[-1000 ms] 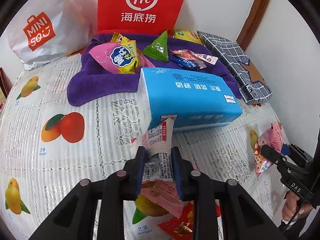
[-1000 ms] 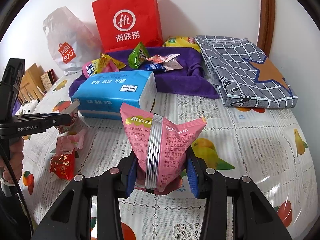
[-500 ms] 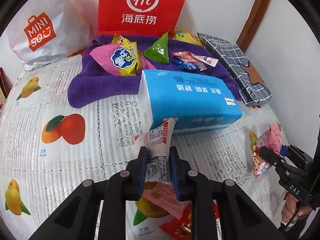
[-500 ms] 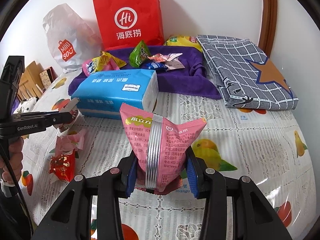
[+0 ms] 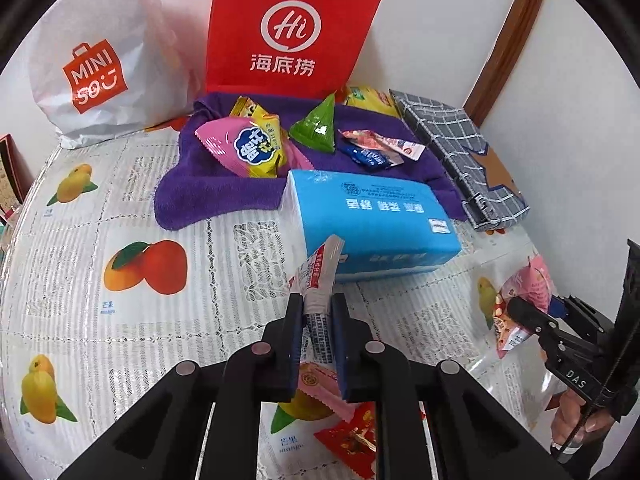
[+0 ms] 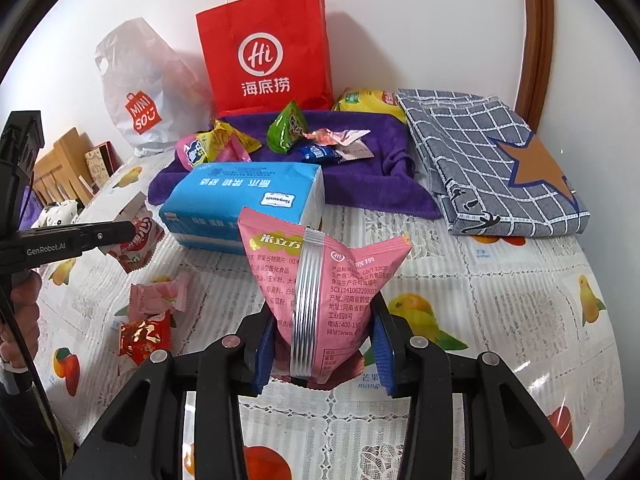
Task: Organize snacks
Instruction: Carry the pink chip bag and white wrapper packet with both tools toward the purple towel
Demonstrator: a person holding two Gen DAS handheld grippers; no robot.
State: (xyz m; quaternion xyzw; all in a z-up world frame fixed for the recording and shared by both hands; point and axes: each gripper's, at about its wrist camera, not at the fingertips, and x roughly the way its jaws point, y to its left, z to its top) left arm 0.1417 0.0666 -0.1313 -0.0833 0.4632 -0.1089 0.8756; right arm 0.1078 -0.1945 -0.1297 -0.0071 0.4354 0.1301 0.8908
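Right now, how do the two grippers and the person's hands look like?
Both grippers are matte black plastic with silver rivets and blue finger pads. The left gripper reads "GenRobot.AI" on its side, the right gripper "DAS". Thin black cables hang beside the bare hands: left hand, right hand.

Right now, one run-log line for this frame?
left tongs: shut on small white-red packet | right tongs: shut on pink snack bag | loose: pink candy, red candy | purple towel: snacks piled
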